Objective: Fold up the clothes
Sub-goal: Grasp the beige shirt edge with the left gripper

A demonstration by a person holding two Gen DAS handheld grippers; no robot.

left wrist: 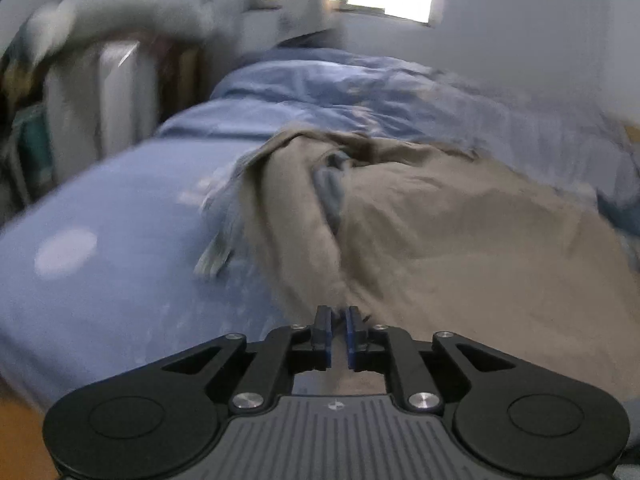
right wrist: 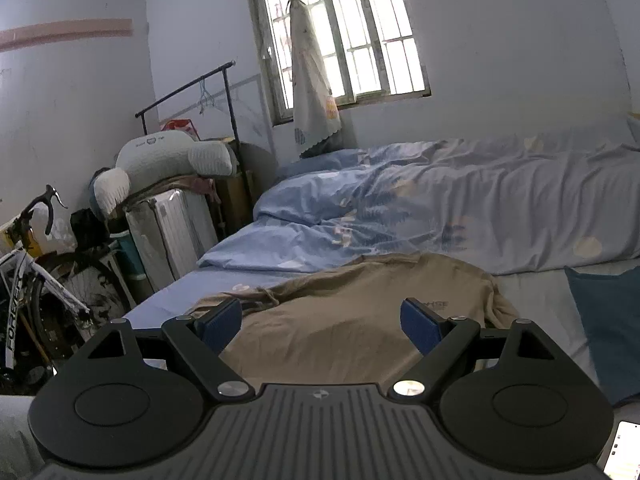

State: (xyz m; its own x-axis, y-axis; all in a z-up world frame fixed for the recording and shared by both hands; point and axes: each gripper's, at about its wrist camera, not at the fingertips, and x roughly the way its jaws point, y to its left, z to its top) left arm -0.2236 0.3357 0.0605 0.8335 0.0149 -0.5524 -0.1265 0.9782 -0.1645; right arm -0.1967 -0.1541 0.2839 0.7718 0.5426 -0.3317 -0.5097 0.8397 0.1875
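One tan shirt [right wrist: 340, 320] lengthwise toward window, left gripper [left wrist: 339, 320] nearly closed, fabric between, right gripper [right wrist: 320, 320] spread.

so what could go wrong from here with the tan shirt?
The left gripper is almost closed with no clear bite of the tan shirt, so a pull may slip. The shirt is bunched over blue cloth, which might drag along. The right gripper hangs open, pinning nothing.
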